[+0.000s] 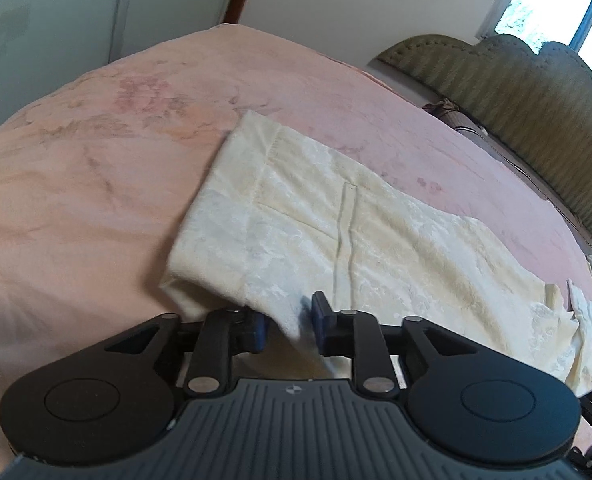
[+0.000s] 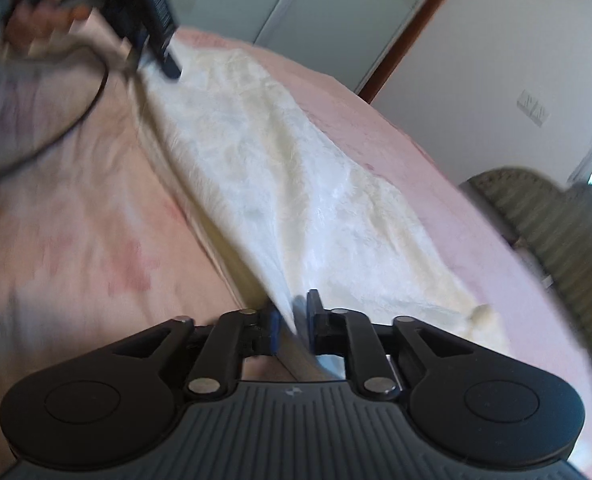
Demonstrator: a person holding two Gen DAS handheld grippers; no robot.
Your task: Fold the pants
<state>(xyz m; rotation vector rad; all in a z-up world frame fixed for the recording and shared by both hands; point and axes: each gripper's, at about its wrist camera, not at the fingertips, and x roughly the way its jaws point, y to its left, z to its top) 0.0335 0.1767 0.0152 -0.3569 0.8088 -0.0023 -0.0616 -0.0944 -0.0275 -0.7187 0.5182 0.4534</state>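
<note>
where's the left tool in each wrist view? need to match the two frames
Left wrist view: left tool bottom centre, cream pants edge between its fingers.
Right wrist view: left tool top left, blurred, at the pants' far end.
Shared landmark: green padded headboard, right side in both.

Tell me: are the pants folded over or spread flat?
Mid-fold: pants lie long on the bed, near edge lifted in both claws.
</note>
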